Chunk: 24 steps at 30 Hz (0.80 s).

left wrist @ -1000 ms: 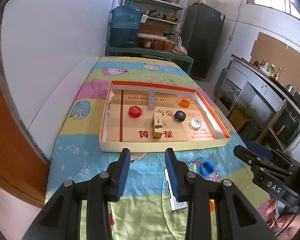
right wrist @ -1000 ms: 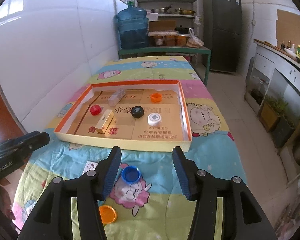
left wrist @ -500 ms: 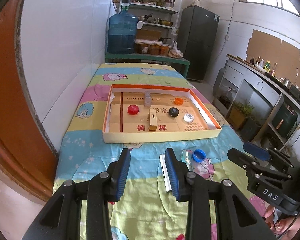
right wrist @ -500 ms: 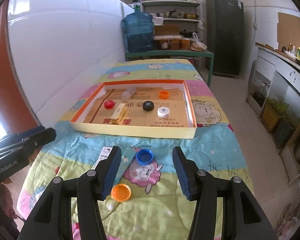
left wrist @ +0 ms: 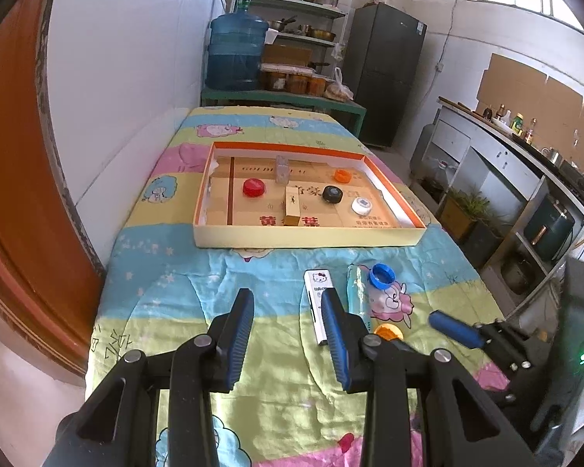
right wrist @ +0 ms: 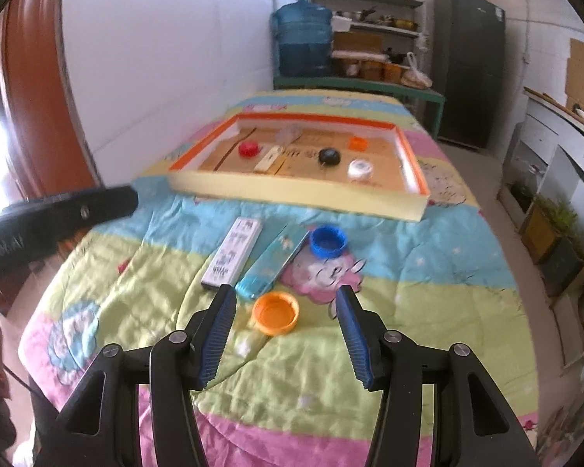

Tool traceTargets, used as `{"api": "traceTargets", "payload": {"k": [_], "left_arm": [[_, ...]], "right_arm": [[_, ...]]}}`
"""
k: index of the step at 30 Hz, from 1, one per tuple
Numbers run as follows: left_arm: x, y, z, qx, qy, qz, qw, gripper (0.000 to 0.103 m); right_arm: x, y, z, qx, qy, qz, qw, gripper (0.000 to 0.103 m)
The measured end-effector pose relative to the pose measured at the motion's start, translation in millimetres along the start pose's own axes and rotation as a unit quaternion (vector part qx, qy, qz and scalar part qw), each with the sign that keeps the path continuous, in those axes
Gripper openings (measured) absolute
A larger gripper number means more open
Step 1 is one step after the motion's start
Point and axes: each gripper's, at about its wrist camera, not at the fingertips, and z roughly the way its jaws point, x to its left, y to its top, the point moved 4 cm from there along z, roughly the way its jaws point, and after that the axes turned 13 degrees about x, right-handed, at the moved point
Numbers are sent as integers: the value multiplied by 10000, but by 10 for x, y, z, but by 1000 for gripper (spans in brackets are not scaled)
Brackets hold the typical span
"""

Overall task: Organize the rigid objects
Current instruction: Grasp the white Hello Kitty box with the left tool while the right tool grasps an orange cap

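Right wrist view showed the right gripper with its jaws wide open and holding nothing. The orange cap lay right between the jaw tips, a bit to the left of the middle, with its hollow side up. It looked round, hard and smooth, so I think it was the next thing to pick, and the right gripper was the nearer one. Just past it lay a long blue clear case and a flat white box, side by side, both pointing away and a little to the right. A blue cap sat beside the far end of the case, open side up. All of this rested on a soft, bumpy cartoon blanket over the bench. Farther off sat the big cardboard tray with an orange rim, with some caps and small blocks already in it. The left gripper hung open and empty too, with the white box just past its right jaw
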Motion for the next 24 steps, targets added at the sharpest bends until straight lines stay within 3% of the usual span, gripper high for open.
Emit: {"api": "traceTargets", "payload": {"k": [17, 23, 24], "left_arm": [[57, -39, 195, 167, -38, -54, 9998, 36], [25, -36, 264, 231, -56, -34, 9997, 36], [18, -34, 278, 245, -65, -33, 9997, 36]], "right_arm": [[-9, -36, 325, 266, -96, -78, 9996, 55], [-17, 0, 388, 352, -100, -110, 9993, 30], [-16, 5, 395, 361, -94, -112, 9992, 31]]}}
